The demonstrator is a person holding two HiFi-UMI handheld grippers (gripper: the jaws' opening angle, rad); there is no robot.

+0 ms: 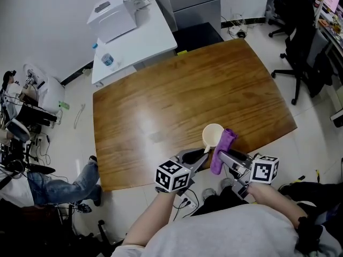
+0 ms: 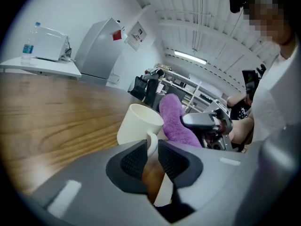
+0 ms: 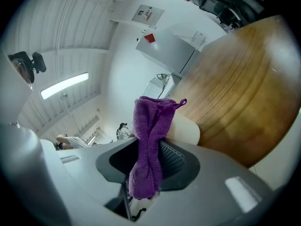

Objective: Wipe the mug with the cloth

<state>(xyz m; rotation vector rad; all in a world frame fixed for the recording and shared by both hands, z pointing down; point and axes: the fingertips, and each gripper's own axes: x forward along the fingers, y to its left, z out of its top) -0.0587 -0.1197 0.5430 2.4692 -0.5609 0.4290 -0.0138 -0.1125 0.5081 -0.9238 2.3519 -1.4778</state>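
A cream mug [image 1: 213,134] is at the near edge of the wooden table [image 1: 161,100]. My left gripper [image 1: 202,155] reaches it from the left. In the left gripper view the mug [image 2: 136,124] has its handle pinched between the two dark pads, so my left gripper [image 2: 151,157] is shut on the handle. My right gripper [image 1: 224,157] is shut on a purple cloth [image 1: 221,151], which stands up out of the jaws. That cloth [image 3: 149,135] leans against the mug's side [image 3: 186,128] in the right gripper view. The cloth [image 2: 174,121] hides the mug's far side.
Behind the wooden table stands a white table [image 1: 134,36] with a white box and a water bottle. A black office chair [image 1: 300,52] is at the right. A seated person's legs [image 1: 59,186] show at the left. The mug sits close to the table's front edge.
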